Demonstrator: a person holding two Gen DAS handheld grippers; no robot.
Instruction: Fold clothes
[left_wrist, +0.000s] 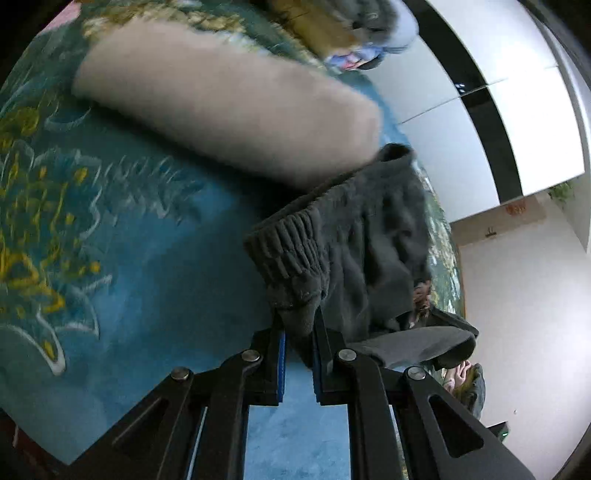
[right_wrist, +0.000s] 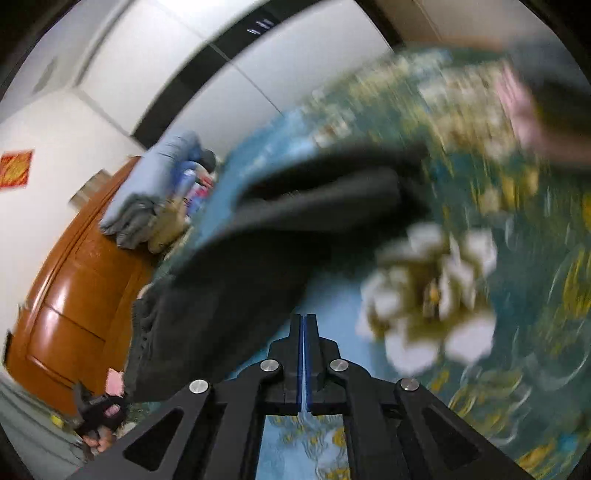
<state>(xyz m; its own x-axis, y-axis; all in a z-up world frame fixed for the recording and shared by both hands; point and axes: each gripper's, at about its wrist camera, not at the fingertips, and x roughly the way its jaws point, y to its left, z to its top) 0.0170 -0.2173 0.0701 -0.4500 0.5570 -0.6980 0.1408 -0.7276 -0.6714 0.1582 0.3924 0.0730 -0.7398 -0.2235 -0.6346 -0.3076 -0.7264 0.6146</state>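
Left gripper (left_wrist: 299, 328), jaws pinching the ribbed waistband of the dark garment (left_wrist: 354, 236), lifted above the blue bedspread (left_wrist: 147, 277). Right gripper (right_wrist: 303, 325), jaws closed empty, garment at ten o'clock. Good practice: regrasp the opposite corner, tension evenly.

One dark grey knitted garment (left_wrist: 354, 236), one beige fuzzy folded garment (left_wrist: 229, 107), one teal floral bedspread (left_wrist: 147, 258), one pile of folded clothes (right_wrist: 155, 206).

The dark grey piece of clothing (left_wrist: 369, 236), soft with a ribbed stretchy band at one edge, hangs crumpled and lifted by a corner above the blue flowery bed cover, with a light beige folded piece of clothing (left_wrist: 229, 110) lying flat just beyond it.
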